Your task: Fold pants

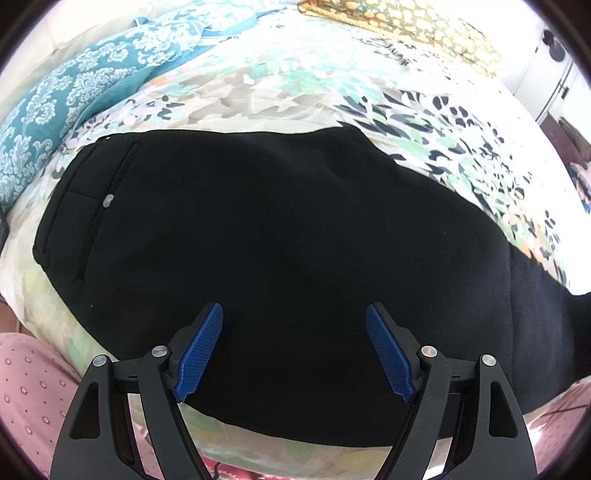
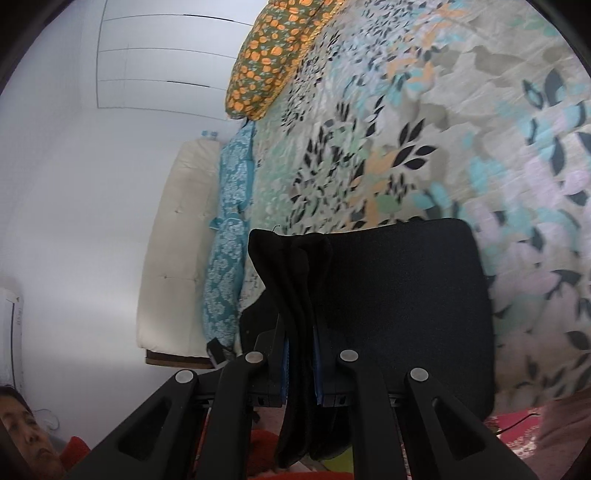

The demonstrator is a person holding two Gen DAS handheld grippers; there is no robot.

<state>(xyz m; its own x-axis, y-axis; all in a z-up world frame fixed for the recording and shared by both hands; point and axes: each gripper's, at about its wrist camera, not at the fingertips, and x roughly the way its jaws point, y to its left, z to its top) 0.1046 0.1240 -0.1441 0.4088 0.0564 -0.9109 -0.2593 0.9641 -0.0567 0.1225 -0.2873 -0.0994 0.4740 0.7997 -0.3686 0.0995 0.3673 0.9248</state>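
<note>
A bed (image 1: 280, 92) with a leaf-printed sheet in green, beige and dark blue fills both views. Black pants (image 1: 258, 240) lie spread across the middle of the left wrist view. A teal damask pillow (image 1: 74, 99) lies at upper left, an orange-flowered pillow (image 1: 406, 26) at the top. A cream headboard (image 2: 173, 251), probably padded, stands at the right wrist view's left.

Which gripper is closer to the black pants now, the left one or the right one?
Right. The right gripper is clamped on a bunched end of the black pants; the left gripper hangs open above them.
</note>
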